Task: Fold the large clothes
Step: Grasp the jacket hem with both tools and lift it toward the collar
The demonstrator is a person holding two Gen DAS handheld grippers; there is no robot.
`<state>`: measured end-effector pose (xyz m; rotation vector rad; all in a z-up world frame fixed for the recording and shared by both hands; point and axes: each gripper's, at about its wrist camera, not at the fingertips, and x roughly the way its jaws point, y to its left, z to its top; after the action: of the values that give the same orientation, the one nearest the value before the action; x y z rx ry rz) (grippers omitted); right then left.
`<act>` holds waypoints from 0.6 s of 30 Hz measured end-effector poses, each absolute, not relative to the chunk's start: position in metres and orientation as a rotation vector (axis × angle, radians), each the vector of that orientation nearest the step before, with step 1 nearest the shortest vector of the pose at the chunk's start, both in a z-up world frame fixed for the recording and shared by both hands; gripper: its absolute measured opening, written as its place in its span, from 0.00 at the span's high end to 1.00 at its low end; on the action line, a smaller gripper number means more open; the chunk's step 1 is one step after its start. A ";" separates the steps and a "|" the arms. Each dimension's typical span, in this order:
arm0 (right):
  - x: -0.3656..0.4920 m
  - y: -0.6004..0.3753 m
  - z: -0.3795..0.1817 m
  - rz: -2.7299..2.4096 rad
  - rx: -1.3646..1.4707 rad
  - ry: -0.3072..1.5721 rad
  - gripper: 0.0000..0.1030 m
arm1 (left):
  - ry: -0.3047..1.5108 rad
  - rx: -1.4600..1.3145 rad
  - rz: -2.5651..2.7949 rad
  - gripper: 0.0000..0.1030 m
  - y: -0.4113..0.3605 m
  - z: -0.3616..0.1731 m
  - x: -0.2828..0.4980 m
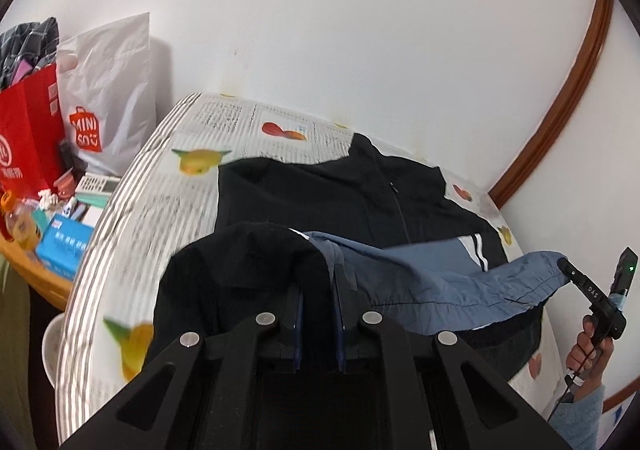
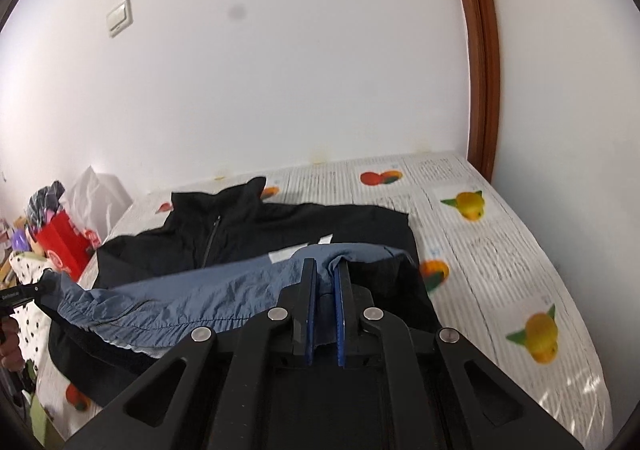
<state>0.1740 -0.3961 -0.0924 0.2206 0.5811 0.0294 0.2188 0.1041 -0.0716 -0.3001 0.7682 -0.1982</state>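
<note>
A large black and slate-blue zip jacket lies collar-away on a bed with a fruit-print sheet. My left gripper is shut on the jacket's lower edge, black fabric draped over its fingers. My right gripper is shut on the blue hem, and it also shows in the left wrist view at the far right, held by a hand. The blue band is lifted and stretched between the two grippers above the black body. The left gripper's tip shows at the right wrist view's left edge.
A white wall stands behind the bed, with a brown door frame at the right. Left of the bed a round wooden table holds a red bag, a white Miniso bag, a blue box and small items.
</note>
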 end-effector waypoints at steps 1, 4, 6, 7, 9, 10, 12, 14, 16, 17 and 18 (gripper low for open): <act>0.181 -0.397 -0.094 0.027 0.225 0.584 0.93 | 0.772 -0.297 -0.189 0.89 0.103 -0.073 0.227; 0.199 -0.398 -0.101 0.021 0.236 0.600 0.93 | 0.792 -0.290 -0.169 0.89 0.102 -0.081 0.247; 0.214 -0.398 -0.110 0.008 0.230 0.619 0.93 | 0.810 -0.284 -0.156 0.89 0.101 -0.088 0.260; 0.219 -0.398 -0.114 0.007 0.228 0.626 0.92 | 0.816 -0.283 -0.152 0.89 0.100 -0.092 0.264; 0.232 -0.396 -0.125 0.000 0.220 0.643 0.92 | 0.837 -0.274 -0.143 0.89 0.099 -0.100 0.275; 0.237 -0.396 -0.129 -0.004 0.216 0.649 0.92 | 0.850 -0.271 -0.139 0.88 0.099 -0.105 0.281; 0.248 -0.395 -0.138 -0.010 0.213 0.665 0.92 | 0.865 -0.272 -0.137 0.87 0.099 -0.112 0.289; 0.257 -0.397 -0.146 -0.017 0.216 0.679 0.92 | 0.884 -0.280 -0.137 0.87 0.098 -0.119 0.297; 0.265 -0.398 -0.153 -0.025 0.218 0.694 0.91 | 0.897 -0.283 -0.136 0.85 0.097 -0.124 0.302; 0.268 -0.398 -0.156 -0.031 0.215 0.700 0.90 | 0.900 -0.282 -0.135 0.84 0.096 -0.126 0.304; 0.270 -0.398 -0.160 -0.043 0.208 0.709 0.89 | 0.902 -0.280 -0.138 0.84 0.095 -0.127 0.305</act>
<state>0.2704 -0.3977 -0.1599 0.2083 0.7089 -0.0434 0.3054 0.0952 -0.1269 -0.2797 0.9022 -0.1375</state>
